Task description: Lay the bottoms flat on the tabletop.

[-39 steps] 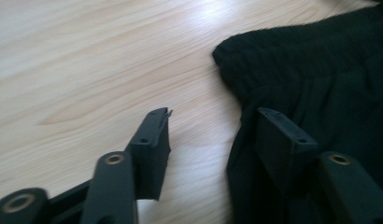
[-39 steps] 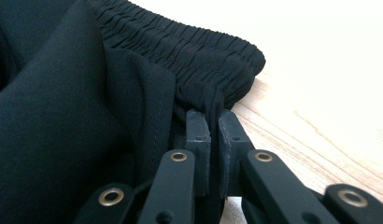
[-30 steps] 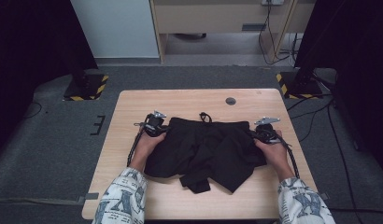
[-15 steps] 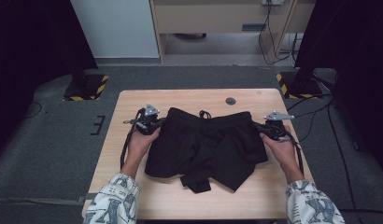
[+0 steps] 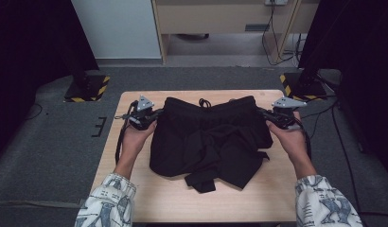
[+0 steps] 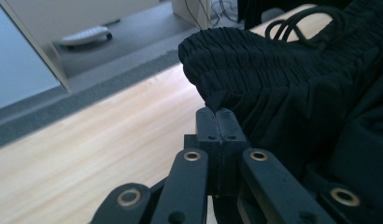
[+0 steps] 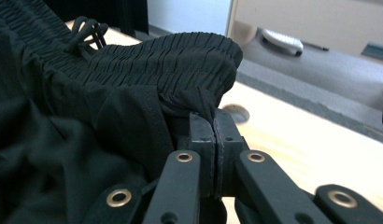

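A pair of black shorts (image 5: 208,142) lies on a wooden desk (image 5: 135,189), waistband towards the far edge. The left gripper (image 5: 156,115) is clenched on the waistband's left corner and the right gripper (image 5: 263,113) on its right corner, stretching the band (image 6: 255,60) between them. The grasp looks done; the legs lie bunched and twisted near the person, so smoothing or folding seems left to do. The gripper views show the jaws pinching the gathered elastic and the looped drawstring (image 7: 87,30); the high view shows the crumpled legs and both patterned sleeves (image 5: 107,201)
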The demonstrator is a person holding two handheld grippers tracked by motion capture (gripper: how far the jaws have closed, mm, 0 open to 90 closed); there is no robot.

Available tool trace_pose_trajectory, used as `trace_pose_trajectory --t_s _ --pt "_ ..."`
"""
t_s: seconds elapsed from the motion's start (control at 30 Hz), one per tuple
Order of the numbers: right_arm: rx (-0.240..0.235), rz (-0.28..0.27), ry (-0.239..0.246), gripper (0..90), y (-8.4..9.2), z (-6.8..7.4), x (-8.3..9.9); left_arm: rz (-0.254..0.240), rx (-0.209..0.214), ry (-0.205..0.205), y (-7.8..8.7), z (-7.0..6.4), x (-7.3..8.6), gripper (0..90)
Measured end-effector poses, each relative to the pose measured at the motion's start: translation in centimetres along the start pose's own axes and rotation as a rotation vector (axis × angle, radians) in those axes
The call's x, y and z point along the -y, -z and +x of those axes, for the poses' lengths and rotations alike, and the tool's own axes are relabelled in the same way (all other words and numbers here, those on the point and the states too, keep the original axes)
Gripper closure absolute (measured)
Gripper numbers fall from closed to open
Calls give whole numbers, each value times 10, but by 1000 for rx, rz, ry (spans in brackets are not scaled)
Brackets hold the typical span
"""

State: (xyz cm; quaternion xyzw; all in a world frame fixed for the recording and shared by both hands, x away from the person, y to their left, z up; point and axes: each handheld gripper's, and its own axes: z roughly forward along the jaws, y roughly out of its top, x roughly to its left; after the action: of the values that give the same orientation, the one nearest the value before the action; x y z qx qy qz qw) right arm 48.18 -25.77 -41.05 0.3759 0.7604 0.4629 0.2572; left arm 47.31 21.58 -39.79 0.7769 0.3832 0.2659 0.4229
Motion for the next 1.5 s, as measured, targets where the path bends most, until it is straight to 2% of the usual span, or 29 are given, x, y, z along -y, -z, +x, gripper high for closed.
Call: trace_pose_trajectory --t_s 0.23,0.37,0.47,0.6,0.7,0.77,0.87,0.9,1.0,1.2,1.4,1.5 --pt "3 -38 16 888 8 4 -29 -47 -25 36 23 10 -32 894" --pt "15 -58 30 888 16 4 -51 -62 -39 28 28 14 -52 894" --pt "21 -74 17 888 21 1 -61 -61 -33 37 27 16 -59 894" --pt "18 -63 -10 888 17 -3 -57 -38 -1 51 22 20 -61 894" --pt "13 -72 -27 888 17 -5 -59 -47 -3 51 24 23 -70 894" --pt "12 -83 -27 888 18 -7 -65 -58 -7 52 27 25 -78 894" --pt "-4 -127 -53 887 22 -11 -80 -72 -16 47 30 28 -92 894" --pt "6 -123 -48 887 20 -12 -87 -68 -17 39 31 29 -96 894" --pt "8 -111 -42 887 17 -13 -89 -55 -22 30 29 32 -100 894" --pt "-8 -82 -47 887 2 -15 -81 -20 -29 43 17 42 -94 894" --pt "-14 -65 -60 887 -10 -22 -73 1 -30 56 -2 47 -93 894" --pt "-13 -45 -71 887 -19 -27 -70 6 -17 81 -15 51 -90 894"
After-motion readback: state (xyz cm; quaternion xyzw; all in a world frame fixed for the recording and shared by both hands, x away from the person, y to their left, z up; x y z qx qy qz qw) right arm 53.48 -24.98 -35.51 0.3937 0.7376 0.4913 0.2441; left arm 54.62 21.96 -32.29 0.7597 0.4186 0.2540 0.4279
